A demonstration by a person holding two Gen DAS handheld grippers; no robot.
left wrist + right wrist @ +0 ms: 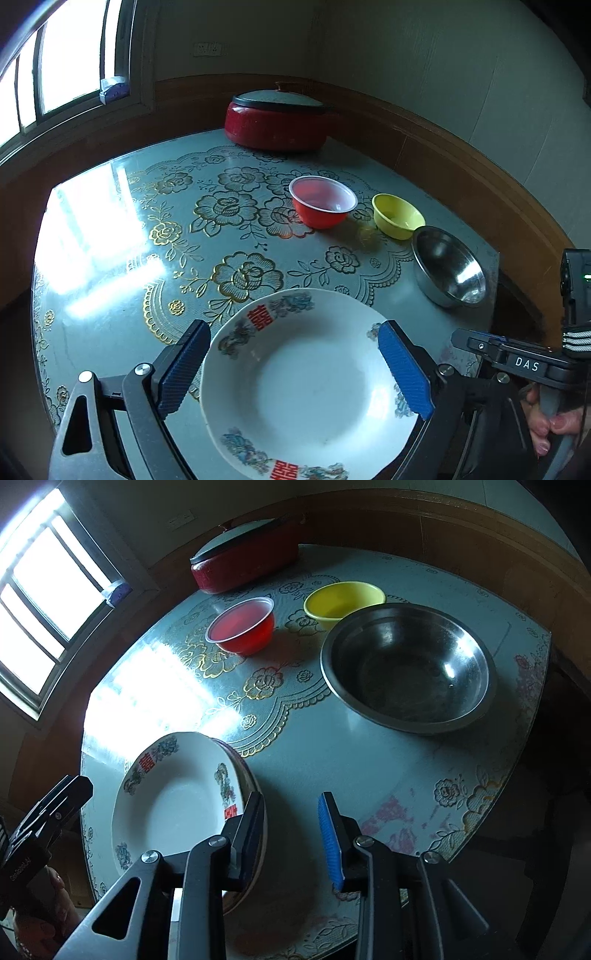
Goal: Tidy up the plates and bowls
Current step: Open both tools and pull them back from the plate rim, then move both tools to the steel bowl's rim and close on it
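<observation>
**Plates stacked on the glossy table, bowls ranged behind**

A white glazed plate (310, 384), shallow and round, with red characters and painted blue-green motifs on its rim, lies on top of a stack at the near edge of the table (110, 229). The right wrist view shows at least one more rim beneath it; how many plates lie there cannot be told.

The left gripper (295, 369) hangs above the plate with its jaws wide, ribbed blue pads (404, 369) on either side of the plate and not pressing on it. The right gripper (291, 834) stands just beside the stack with its jaws narrow and nothing between them; its left finger hides part of the stack's edge.

Behind are three bowls: a red plastic bowl (322, 202) with a clear rim, a small yellow bowl (397, 216), and a wide steel bowl (406, 668), dull and scuffed inside. A red pot (277, 123) with a dark-rimmed lid sits at the back. The tabletop is shiny, patterned with gilt flowers, and washed out by window glare at the left.
</observation>
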